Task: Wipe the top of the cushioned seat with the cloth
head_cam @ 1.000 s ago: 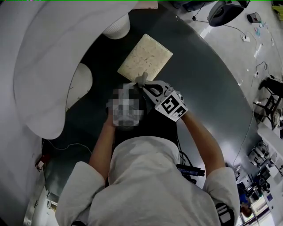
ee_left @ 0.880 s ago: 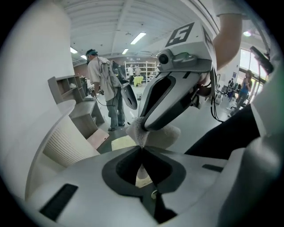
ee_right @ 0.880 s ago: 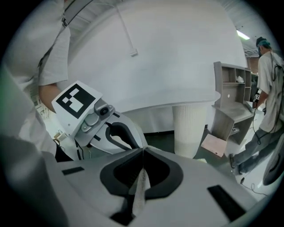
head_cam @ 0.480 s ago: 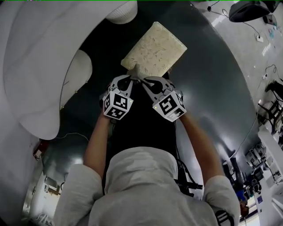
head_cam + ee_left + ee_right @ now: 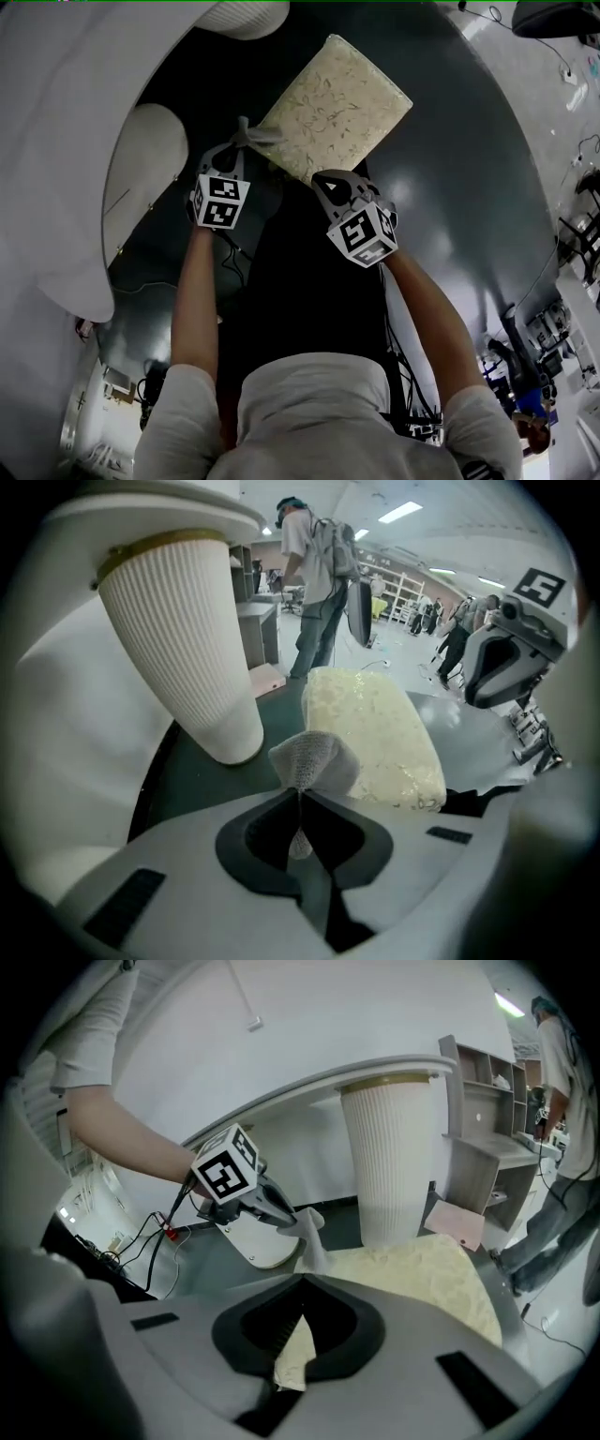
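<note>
The cream cushioned seat point(image 5: 337, 103) lies on the dark round platform point(image 5: 469, 187). My left gripper point(image 5: 246, 133) is shut on a bunched grey cloth point(image 5: 255, 133) at the cushion's near-left corner. The left gripper view shows the cloth point(image 5: 314, 759) sticking out past the closed jaws, in front of the cushion point(image 5: 375, 728). My right gripper point(image 5: 321, 180) is at the cushion's near edge. Its jaws have just been closing, and a cream fold of the cushion's edge point(image 5: 292, 1354) is pinched between them. From the right gripper view, the left gripper point(image 5: 281, 1213) hangs the cloth point(image 5: 314, 1232) over the cushion point(image 5: 422, 1274).
A white ribbed column point(image 5: 183, 649) under a curved white tabletop point(image 5: 66, 141) stands just left of the cushion. A white disc point(image 5: 258, 1241) and a pink board point(image 5: 455, 1222) lie on the platform. Cables point(image 5: 141, 1232) trail at the left. A person point(image 5: 314, 564) stands far behind.
Both grippers have come down toward the cushion. The left gripper came into sight, met the right at the cloth, then moved left with it. The right gripper now pinches the cushion's edge.
</note>
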`<action>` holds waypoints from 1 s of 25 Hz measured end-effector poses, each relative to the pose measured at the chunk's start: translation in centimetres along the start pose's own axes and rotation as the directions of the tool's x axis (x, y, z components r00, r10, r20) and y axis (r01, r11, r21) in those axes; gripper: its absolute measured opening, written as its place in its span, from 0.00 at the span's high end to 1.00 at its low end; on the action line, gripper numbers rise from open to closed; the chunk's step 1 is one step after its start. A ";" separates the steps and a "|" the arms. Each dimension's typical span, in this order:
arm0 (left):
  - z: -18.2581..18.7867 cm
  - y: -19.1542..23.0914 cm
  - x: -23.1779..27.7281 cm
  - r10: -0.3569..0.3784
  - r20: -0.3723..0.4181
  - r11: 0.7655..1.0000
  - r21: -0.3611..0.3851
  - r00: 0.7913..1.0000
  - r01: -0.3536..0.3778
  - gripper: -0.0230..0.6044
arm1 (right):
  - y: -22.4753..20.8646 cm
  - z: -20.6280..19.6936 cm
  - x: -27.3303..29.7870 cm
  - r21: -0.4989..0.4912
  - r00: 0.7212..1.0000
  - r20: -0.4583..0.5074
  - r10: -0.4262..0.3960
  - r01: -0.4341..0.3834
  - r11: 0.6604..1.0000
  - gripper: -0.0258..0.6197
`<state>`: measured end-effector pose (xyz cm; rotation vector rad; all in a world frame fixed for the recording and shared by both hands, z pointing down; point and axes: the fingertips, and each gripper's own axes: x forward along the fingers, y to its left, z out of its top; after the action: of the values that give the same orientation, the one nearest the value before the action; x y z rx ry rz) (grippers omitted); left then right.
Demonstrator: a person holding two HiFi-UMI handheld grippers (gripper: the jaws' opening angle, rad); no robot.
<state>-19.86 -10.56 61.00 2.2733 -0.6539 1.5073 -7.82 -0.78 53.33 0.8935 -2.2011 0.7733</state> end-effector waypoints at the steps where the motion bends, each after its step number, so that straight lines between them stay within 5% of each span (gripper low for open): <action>1: -0.4 0.5 1.0 0.002 -0.015 1.000 -0.009 1.000 -0.002 0.92 | -0.1 -0.6 0.4 0.009 1.000 -0.008 0.003 -0.003 1.000 0.95; 9: -2.9 4.4 6.0 0.073 -0.128 0.994 -0.077 0.989 -0.084 0.92 | -1.7 -4.6 2.7 0.108 1.000 -0.014 0.017 -0.016 0.994 0.95; 15: -4.4 7.0 4.7 0.152 -0.201 0.988 0.041 0.968 -0.147 0.92 | -3.1 -5.1 3.0 0.186 1.000 -0.007 -0.023 0.024 0.982 0.95; 19: -4.5 5.5 5.7 0.058 -0.182 0.998 -0.029 0.982 -0.064 0.92 | -3.7 -5.5 3.5 0.223 0.999 0.002 -0.038 0.036 0.974 0.95; 25: -4.3 1.3 7.6 -0.027 -0.276 0.982 0.171 0.961 0.077 0.92 | -3.9 -5.3 3.1 0.251 0.998 0.012 -0.055 0.050 0.967 0.95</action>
<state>-21.36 -10.86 69.68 2.1283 -0.3887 1.8759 -4.89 -0.55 60.05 1.0819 -2.1170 1.0380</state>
